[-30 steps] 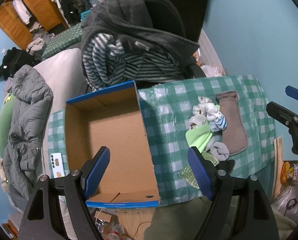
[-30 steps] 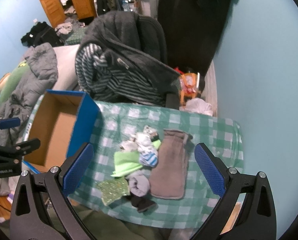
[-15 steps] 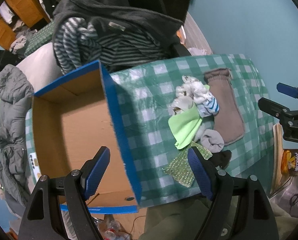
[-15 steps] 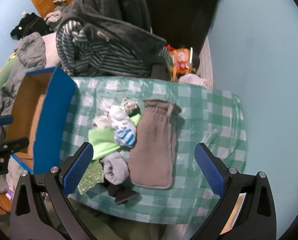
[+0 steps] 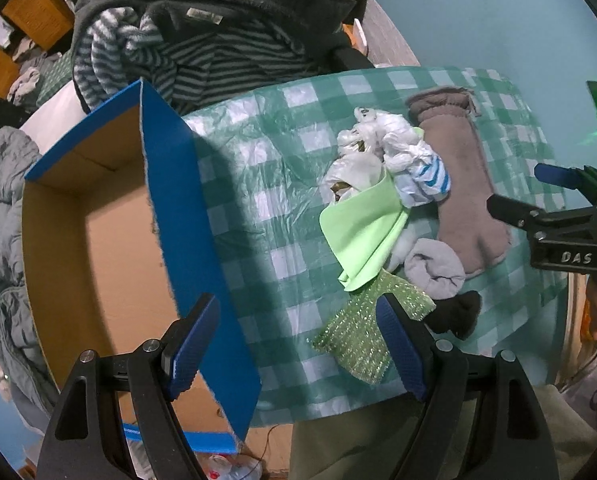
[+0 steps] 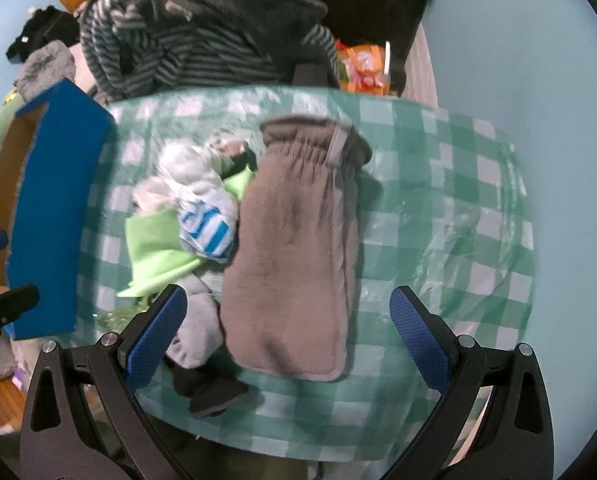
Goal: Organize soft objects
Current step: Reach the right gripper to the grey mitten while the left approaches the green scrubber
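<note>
A heap of soft things lies on the green checked tablecloth (image 5: 258,184): a grey-brown fleece pouch (image 6: 298,248), a light green cloth (image 5: 362,232), a blue-striped sock (image 6: 206,232), white bundles (image 5: 378,140), a grey sock (image 5: 434,272), a glittery green cloth (image 5: 362,332) and a black sock (image 6: 214,392). An open blue cardboard box (image 5: 98,232) stands at the table's left. My left gripper (image 5: 298,348) is open near the box wall and the glittery cloth. My right gripper (image 6: 286,340) is open low over the pouch's near end.
A chair piled with a dark fleece and striped clothes (image 5: 202,40) stands behind the table. A grey jacket (image 5: 2,216) lies left of the box. A pale blue wall (image 6: 538,60) runs along the right. Orange packaging (image 6: 362,64) sits behind the table.
Both grippers have moved forward and down toward the table. The left view swung right from the box toward the heap. The right gripper has closed in over the pouch.
</note>
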Demonstrator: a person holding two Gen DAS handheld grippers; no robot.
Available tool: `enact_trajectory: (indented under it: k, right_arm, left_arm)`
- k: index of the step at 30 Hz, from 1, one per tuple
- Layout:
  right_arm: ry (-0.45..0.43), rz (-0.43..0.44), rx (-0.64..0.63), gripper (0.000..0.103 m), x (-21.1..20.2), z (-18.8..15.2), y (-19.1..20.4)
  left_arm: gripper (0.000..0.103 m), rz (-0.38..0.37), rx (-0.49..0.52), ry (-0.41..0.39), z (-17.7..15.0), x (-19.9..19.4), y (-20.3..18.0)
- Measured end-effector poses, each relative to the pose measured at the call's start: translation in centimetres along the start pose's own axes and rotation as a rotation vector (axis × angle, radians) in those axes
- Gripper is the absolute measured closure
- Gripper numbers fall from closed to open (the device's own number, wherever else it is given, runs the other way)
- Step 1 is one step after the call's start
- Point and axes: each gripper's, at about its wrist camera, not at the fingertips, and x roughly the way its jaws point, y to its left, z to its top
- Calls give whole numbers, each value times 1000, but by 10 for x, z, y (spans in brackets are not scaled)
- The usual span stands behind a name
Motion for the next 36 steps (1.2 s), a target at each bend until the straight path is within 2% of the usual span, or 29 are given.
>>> enact_trajectory:
  k: [8,17,23,26,36]
  right_arm:
    - [54,-20,-14,2,37,2,10]
    - [80,-89,7,3,67,9,10]
    - [96,-50,42,8,75,8,-8]
    - [103,-28,34,14,80,2,-15]
    - [68,-9,30,49,71,-18,-44]
  left_arm:
    - [22,-2,-28,8,1,22,4]
    - [22,4,-24,21,-3,33,0]
    - [22,-17,-10,20,-6,34,-2]
    - [22,-33,1,30,-8,37,-5]
    - [22,-66,80,49,-26,48,-26]
